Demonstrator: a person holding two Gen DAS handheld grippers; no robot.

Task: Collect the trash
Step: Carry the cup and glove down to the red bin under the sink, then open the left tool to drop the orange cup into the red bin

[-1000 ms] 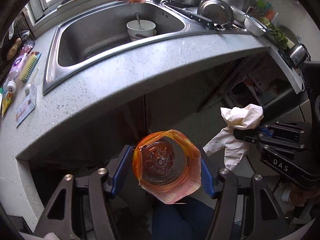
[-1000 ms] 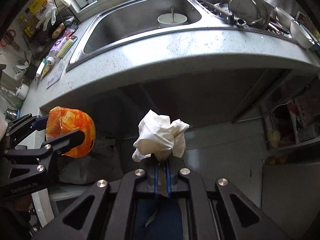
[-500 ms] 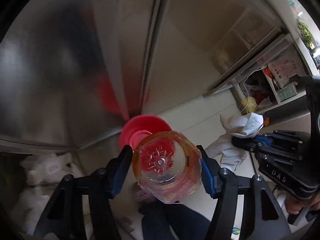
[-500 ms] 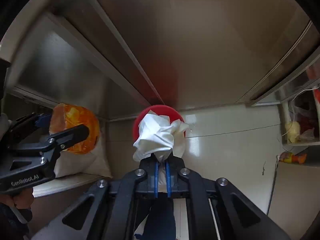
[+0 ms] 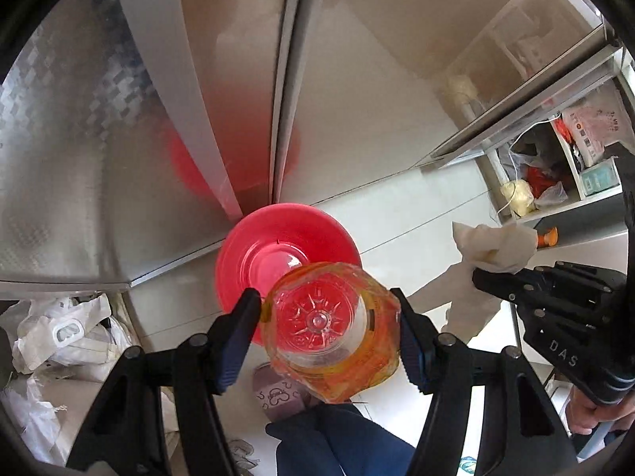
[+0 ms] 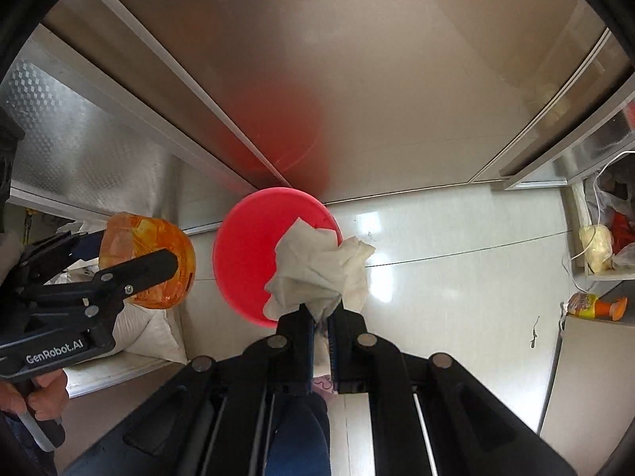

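Crumpled white paper tissue (image 6: 317,267) pinched in your right gripper (image 6: 322,317); left gripper (image 5: 329,323) half-open, clamped clear orange-labelled plastic bottle (image 5: 331,327), both above round red plastic bin (image 6: 254,254).

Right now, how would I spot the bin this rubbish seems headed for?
Find the tall steel cabinet doors meeting the pale tiled floor. At their foot stands a round red plastic bin, open-topped, the only bright red thing there, its glow reflected in the steel.
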